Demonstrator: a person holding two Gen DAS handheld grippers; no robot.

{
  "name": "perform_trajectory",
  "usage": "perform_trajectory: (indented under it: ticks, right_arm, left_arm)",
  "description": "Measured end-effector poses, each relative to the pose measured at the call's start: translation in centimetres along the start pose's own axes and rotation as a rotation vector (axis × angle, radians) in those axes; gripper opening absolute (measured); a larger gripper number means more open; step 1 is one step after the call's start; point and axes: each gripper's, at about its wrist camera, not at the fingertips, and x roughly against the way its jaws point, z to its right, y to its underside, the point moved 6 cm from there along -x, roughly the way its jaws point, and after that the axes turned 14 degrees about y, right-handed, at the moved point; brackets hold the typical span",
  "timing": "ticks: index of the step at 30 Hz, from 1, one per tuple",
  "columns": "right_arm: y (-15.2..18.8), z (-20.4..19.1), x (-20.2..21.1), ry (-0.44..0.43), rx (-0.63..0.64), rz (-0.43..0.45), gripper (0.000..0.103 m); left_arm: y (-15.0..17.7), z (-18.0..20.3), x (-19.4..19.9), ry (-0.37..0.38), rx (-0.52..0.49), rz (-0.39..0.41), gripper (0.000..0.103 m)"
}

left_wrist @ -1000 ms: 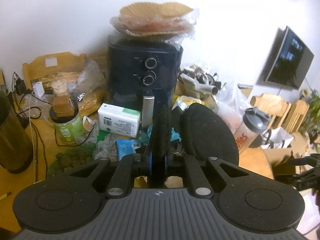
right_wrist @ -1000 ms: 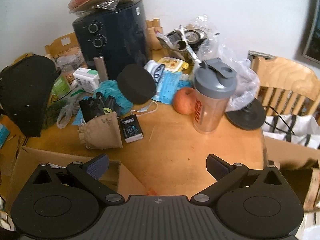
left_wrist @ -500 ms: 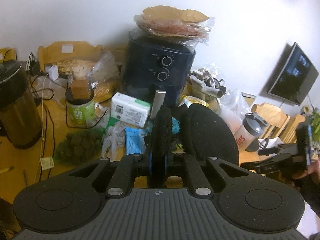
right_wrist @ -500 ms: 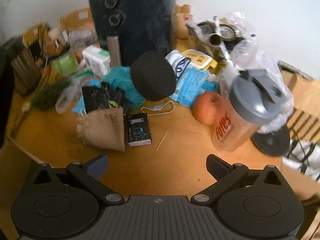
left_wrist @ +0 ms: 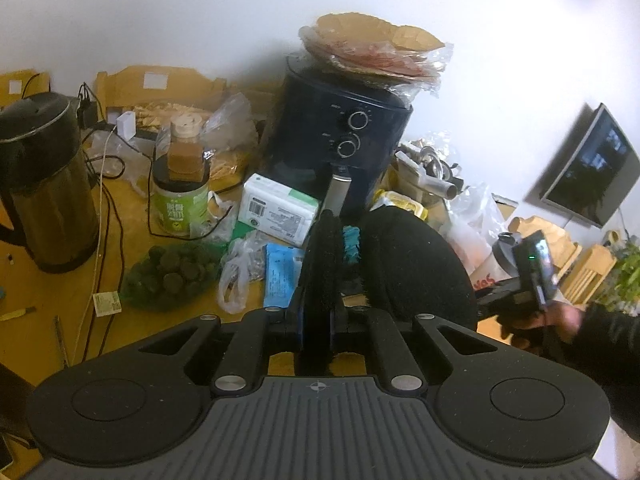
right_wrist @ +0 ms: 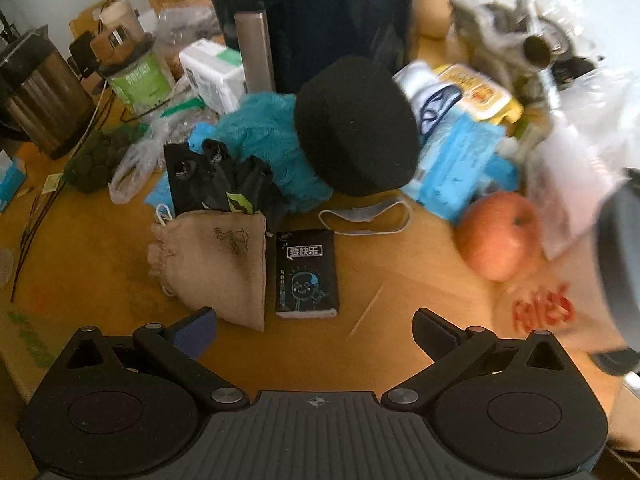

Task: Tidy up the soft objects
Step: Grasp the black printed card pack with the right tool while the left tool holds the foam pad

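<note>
Now both hand-held grippers hover over a cluttered bench (right_wrist: pixel 400 344).
Left hand-held gripper (left_wrist: pixel 318 320) pinches a black cloth (left_wrist: pixel 320 272); right hand-held gripper (right_wrist: pixel 314 330) stands spread above a burlap pouch (right_wrist: pixel 218 264).

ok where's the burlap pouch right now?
In the right wrist view, the burlap pouch lies flat on the table, lower left of centre, beside the small black packet and below the black bags.

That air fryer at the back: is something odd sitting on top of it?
Yes. A plastic-wrapped stack of flatbreads sits on the air fryer, overhanging its top edge toward the right, an odd place for food.
</note>
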Motion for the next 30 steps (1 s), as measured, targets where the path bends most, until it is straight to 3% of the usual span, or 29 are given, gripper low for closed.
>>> perform_trajectory:
  ticks: [3,5,10,15,21,23,30]
  right_arm:
    - [-0.5,-0.2,-2.0,0.010,0.019,-0.012,0.101]
    - [-0.7,-0.1,-3.3,0.043,0.032,-0.024,0.089]
    - [-0.7,-0.3,-5.4,0.014,0.027,-0.051,0.079]
    - [-0.9,-0.8,-6.2,-0.027,0.012,-0.061,0.074]
    - [-0.6,-2.3,-7.7,0.008,0.082,-0.087,0.065]
    - [-0.4,-2.6,-8.1,0.016,0.094,-0.095,0.054]
    - [-0.3,-2.4,-6.8,0.020,0.129,-0.033,0.052]
  left_arm:
    - [0.0,-0.7,0.0,-0.002,0.012,-0.004,0.011]
    - [0.0,-1.1,-0.1,-0.007,0.019,-0.007,0.011]
    - [0.1,-1.7,-0.3,-0.011,0.022,-0.025,0.011]
    - [0.3,-1.6,-0.4,-0.013,0.023,-0.037,0.011]
    - [0.6,-0.9,-0.4,-0.035,0.031,-0.034,0.011]
    - [0.7,-0.6,-0.3,-0.049,0.036,-0.033,0.011]
    - [0.8,0.7,0.1,-0.073,0.027,-0.025,0.011]
